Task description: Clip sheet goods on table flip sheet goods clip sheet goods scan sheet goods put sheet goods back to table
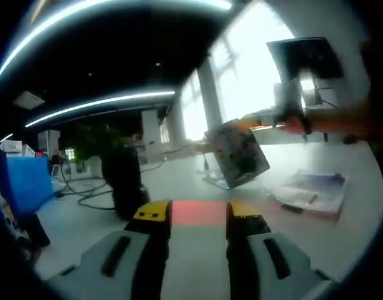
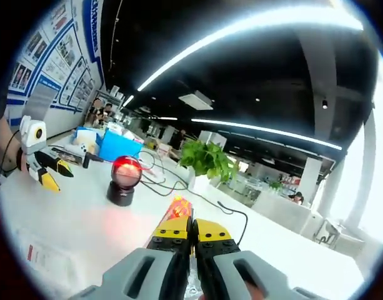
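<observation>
The left gripper (image 1: 199, 220) is hovering over the white table (image 1: 179, 181) with its yellow-tipped jaws standing apart and nothing between them. Beyond it to the right, the right gripper (image 1: 290, 103) is holding a sheet of goods (image 1: 237, 152) tilted in the air above the table, and another flat packet (image 1: 311, 190) is lying on the table at the far right. A dark scanner (image 1: 124, 181) is standing to the left.

In the right gripper view, the jaws are pinching the sheet's edge (image 2: 182, 207) between them, and the scanner's red light (image 2: 125, 169) is glowing
</observation>
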`<state>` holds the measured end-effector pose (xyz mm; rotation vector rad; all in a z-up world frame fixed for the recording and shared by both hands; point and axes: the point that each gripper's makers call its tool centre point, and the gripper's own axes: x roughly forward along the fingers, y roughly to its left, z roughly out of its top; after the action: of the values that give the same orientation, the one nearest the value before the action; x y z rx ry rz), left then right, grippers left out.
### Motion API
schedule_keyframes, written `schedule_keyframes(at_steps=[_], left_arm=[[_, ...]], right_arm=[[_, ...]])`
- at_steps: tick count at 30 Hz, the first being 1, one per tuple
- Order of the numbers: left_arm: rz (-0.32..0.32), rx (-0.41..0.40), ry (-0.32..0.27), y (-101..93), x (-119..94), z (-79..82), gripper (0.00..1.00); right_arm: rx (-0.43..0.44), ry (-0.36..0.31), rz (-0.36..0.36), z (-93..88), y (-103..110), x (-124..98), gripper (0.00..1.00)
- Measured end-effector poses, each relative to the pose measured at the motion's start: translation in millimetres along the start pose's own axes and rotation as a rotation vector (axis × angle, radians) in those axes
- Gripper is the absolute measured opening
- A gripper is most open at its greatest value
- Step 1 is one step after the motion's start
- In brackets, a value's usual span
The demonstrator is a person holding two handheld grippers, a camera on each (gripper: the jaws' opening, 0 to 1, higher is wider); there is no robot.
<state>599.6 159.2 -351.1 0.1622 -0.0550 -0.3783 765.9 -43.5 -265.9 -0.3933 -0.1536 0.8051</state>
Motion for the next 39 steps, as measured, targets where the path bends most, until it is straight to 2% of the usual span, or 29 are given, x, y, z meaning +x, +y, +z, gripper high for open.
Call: schedule_keyframes(at_steps=[19,30,39], left_arm=[[-0.009,-0.019,-0.013,-0.1,-0.6,1.8,0.27],[-0.013,-0.044,-0.028,1.7,-1.4,4.0,0.27],[-0.017,-0.062,-0.034,2.9,-1.1,4.4,0.27]], right_arm=[[-0.028,0.106,-0.040,-43.3,-26.5,27.2,0.00],[-0.028,0.188,-0.051,-79.3,-41.5,45.8,0.00],[-0.027,0.211,-0.040,-93.4,-39.1,53.8,0.00]])
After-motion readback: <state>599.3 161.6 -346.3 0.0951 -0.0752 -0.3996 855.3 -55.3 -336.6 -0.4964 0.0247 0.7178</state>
